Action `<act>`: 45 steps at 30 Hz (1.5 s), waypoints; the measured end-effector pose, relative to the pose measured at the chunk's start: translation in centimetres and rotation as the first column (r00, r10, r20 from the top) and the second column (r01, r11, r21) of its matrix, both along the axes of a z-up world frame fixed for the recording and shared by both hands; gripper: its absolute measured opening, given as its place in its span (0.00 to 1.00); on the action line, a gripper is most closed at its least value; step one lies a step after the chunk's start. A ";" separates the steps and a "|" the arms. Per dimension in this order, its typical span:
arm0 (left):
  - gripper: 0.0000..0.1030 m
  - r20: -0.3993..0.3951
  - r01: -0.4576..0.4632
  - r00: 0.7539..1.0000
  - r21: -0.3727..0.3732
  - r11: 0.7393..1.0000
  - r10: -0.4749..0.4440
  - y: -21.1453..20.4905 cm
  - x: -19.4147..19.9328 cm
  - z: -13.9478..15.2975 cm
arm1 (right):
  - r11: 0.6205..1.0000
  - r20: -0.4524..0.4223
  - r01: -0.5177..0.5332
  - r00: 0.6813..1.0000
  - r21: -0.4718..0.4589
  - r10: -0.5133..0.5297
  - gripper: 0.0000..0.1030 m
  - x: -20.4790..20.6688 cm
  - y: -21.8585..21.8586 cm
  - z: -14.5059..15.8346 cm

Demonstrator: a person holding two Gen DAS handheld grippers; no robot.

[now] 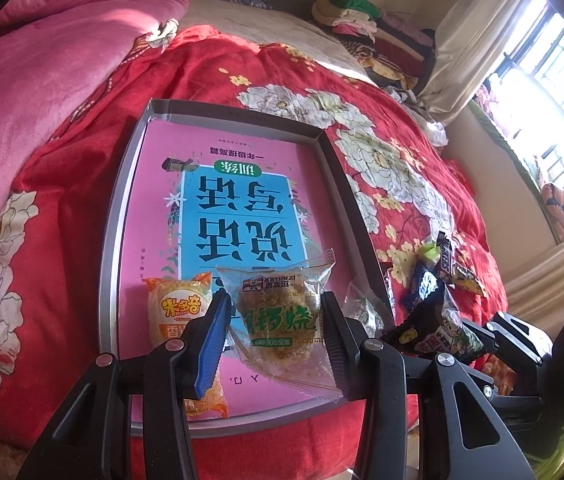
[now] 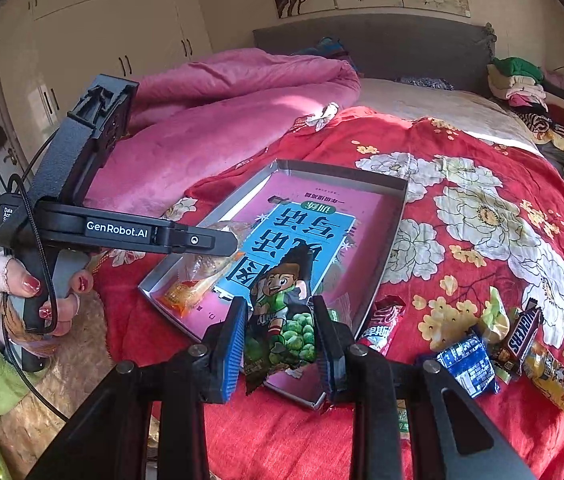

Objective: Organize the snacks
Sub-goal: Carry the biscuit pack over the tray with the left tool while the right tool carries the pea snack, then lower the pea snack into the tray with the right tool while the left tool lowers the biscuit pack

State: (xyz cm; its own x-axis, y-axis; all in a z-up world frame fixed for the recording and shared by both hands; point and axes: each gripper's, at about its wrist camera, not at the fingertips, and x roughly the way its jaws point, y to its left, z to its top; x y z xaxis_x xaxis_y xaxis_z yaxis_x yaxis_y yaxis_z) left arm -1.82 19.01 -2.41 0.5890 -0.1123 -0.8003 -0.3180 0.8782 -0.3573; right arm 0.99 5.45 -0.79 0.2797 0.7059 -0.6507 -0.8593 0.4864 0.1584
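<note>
Between the left gripper's [image 1: 274,322] fingers, a clear-wrapped cake [image 1: 282,312] over the tray [image 1: 116,216].

One tray [image 2: 397,200], one book [image 1: 238,208], two grippers, about eight snack packets.

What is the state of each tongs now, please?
Left tongs: closed on the clear cake packet, over the tray.
Right tongs: closed on the green pea snack bag.
</note>
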 end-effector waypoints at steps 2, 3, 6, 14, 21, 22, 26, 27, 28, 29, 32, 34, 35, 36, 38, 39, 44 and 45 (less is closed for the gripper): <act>0.46 -0.004 0.007 1.000 0.001 1.000 -0.007 -0.1 0.2 -0.2 | 1.000 0.005 -0.007 1.000 -0.012 0.007 0.31 -0.1 0.4 -0.3; 0.46 -0.006 0.009 1.000 -0.001 1.000 -0.009 -0.2 0.2 -0.3 | 1.000 0.006 -0.010 1.000 -0.016 0.010 0.31 -0.1 0.5 -0.4; 0.46 -0.010 0.019 1.000 0.004 1.000 -0.019 -0.4 0.4 -0.5 | 1.000 0.002 -0.015 1.000 -0.025 0.016 0.31 0.0 0.8 -0.8; 0.46 -0.014 0.031 0.999 0.017 0.999 -0.031 -0.5 0.7 -0.8 | 0.999 -0.019 -0.022 1.000 -0.037 0.022 0.31 0.4 1.0 -1.7; 0.46 -0.023 0.051 0.998 0.035 0.998 -0.050 -0.8 0.9 -1.3 | 0.997 -0.010 -0.045 0.999 -0.067 0.045 0.31 0.1 1.6 -2.7; 0.46 -0.026 0.055 0.998 0.039 0.998 -0.054 -0.8 1.0 -1.4 | 0.996 -0.010 -0.049 0.999 -0.070 0.048 0.31 0.1 1.7 -2.9; 0.46 -0.038 0.070 0.997 0.047 0.996 -0.068 -1.1 1.3 -1.7 | 0.995 0.002 -0.059 0.998 -0.082 0.059 0.31 -0.1 1.9 -3.2; 0.46 -0.041 0.074 0.997 0.049 0.996 -0.072 -1.2 1.3 -1.8 | 0.994 0.009 -0.062 0.998 -0.089 0.063 0.31 -0.2 2.0 -3.3; 0.46 -0.044 0.077 0.996 0.052 0.996 -0.075 -1.2 1.4 -1.9 | 0.993 0.014 -0.065 0.998 -0.094 0.067 0.31 -0.2 2.1 -3.3; 0.46 -0.048 0.079 0.996 0.056 0.995 -0.076 -1.2 1.4 -1.9 | 0.993 0.017 -0.068 0.997 -0.097 0.070 0.31 -0.2 2.1 -3.4; 0.46 -0.062 0.080 0.995 0.071 0.994 -0.075 -1.3 1.5 -2.2 | 0.991 0.020 -0.080 0.996 -0.106 0.082 0.31 -0.3 2.4 -3.8; 0.46 -0.067 0.079 0.995 0.075 0.994 -0.074 -1.2 1.5 -2.3 | 0.989 0.031 -0.089 0.995 -0.116 0.093 0.31 -0.5 2.6 -4.0; 0.46 -0.071 0.080 0.995 0.076 0.994 -0.075 -1.3 1.6 -2.4 | 0.988 0.035 -0.096 0.994 -0.118 0.101 0.31 -0.5 2.7 -4.0; 0.46 -0.074 0.081 0.994 0.078 0.994 -0.075 -1.3 1.6 -2.5 | 0.987 0.041 -0.102 0.993 -0.121 0.108 0.31 -0.6 2.9 -4.1; 0.46 -0.082 0.082 0.994 0.084 0.993 -0.075 -1.3 1.7 -2.6 | 0.985 0.049 -0.115 0.991 -0.129 0.123 0.31 -0.8 3.2 -4.3; 0.46 -0.083 0.082 0.994 0.086 0.993 -0.075 -1.2 1.7 -2.7 | 0.984 0.052 -0.123 0.990 -0.129 0.130 0.31 -0.9 3.3 -4.3; 0.46 -0.095 0.078 0.993 0.104 0.992 -0.068 -1.1 1.7 -2.8 | 0.978 0.071 -0.160 0.983 -0.135 0.171 0.31 -1.6 3.8 -4.4; 0.46 -0.096 0.076 0.993 0.106 0.991 -0.066 -1.1 1.7 -2.9 | 0.977 0.074 -0.166 0.981 -0.136 0.177 0.31 -1.7 3.9 -4.4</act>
State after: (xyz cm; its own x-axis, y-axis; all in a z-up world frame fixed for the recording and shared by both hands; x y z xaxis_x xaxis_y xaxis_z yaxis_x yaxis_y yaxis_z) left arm -0.09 17.92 -5.28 0.5056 -0.0603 -0.8607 -0.2808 0.9318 -0.2302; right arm -0.66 9.37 -5.22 0.2204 0.6598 -0.7183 -0.9392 0.3423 0.0262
